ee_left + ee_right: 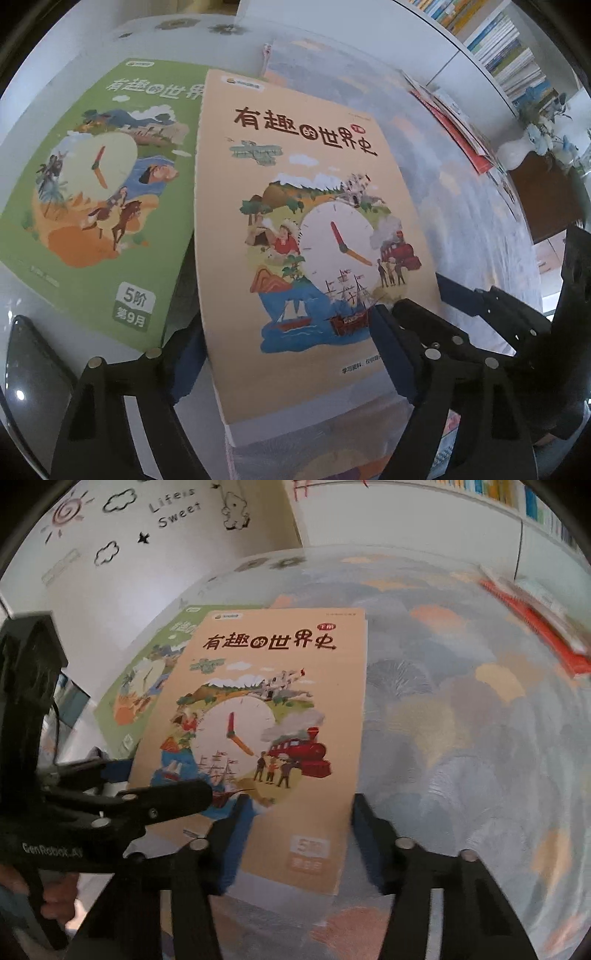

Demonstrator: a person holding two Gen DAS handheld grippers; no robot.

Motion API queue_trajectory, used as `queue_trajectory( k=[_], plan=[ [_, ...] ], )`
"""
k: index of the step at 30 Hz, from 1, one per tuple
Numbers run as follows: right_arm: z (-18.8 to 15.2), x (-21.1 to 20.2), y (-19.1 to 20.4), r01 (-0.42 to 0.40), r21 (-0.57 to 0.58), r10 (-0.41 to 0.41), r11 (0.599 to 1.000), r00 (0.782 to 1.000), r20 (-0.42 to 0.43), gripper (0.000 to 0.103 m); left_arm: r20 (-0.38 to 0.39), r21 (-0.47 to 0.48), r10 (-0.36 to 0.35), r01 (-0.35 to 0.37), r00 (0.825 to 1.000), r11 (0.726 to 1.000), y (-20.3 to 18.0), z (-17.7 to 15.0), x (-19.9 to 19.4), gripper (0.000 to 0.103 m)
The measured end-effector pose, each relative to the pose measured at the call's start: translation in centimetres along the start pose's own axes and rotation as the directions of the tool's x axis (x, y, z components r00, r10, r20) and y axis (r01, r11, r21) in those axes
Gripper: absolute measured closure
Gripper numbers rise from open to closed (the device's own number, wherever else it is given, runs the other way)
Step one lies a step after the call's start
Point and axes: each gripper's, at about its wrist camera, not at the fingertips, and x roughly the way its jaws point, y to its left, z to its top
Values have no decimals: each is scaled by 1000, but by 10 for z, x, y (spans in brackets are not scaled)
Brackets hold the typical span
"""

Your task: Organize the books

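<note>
An orange book (295, 184) with a clock picture lies slightly askew on the patterned tablecloth (443, 192), partly over a green book (92, 177) of the same series on its left. My left gripper (286, 343) is open at the orange book's near edge. One finger rests over the cover and the other sits past the left edge. In the right wrist view the orange book (280, 709) has its near right corner between the fingers of my right gripper (299, 830), which is open. The left gripper (166, 779) reaches in from the left. The green book (140, 686) shows behind.
A pile of red notebooks (535, 631) lies at the table's far right. Behind it stands a white bookshelf (509, 55), with a white vase of flowers (517, 151) beside it. A dark flat device (33, 369) lies at the near left. A sticker-covered wall (147, 524) backs the table.
</note>
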Motion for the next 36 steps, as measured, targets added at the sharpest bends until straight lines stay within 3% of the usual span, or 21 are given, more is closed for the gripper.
queue_trajectory(
  k=[4, 8, 11, 13, 20, 23, 27, 32, 36],
  plan=[
    [-1, -9, -17, -85, 115, 82, 990, 996, 28, 61, 32, 22, 20, -21, 999, 1000, -5, -4, -7, 32],
    [-1, -27, -17, -80, 123, 69, 989, 994, 88, 65, 79, 80, 43, -49, 996, 996, -20, -9, -14, 35],
    [-1, -36, -27, -114, 195, 91, 974, 988, 124, 77, 110, 84, 21, -30, 994, 996, -19, -10, -24, 43],
    [-3, -37, -29, -81, 204, 57, 976, 991, 121, 83, 128, 82, 0, -10, 992, 997, -21, -10, -29, 43],
    [-10, -42, -23, -94, 212, 68, 973, 990, 126, 85, 80, 22, -1, -1, 997, 1000, -7, -14, -27, 43],
    [-9, -51, -17, -82, 190, 53, 978, 987, 153, 85, 153, 45, 26, -34, 988, 998, -14, -16, -40, 43],
    [-6, -69, -6, -70, 149, 34, 986, 972, 231, 85, 265, 65, 44, -63, 963, 996, -20, -13, -63, 45],
    [-2, -81, 4, -38, 117, 4, 992, 960, 279, 85, 264, 97, 67, -95, 962, 991, -25, -15, -64, 48],
    [-3, -88, 6, -23, 111, -11, 994, 955, 296, 85, 312, 112, 60, -100, 948, 989, -30, -16, -76, 50]
  ],
)
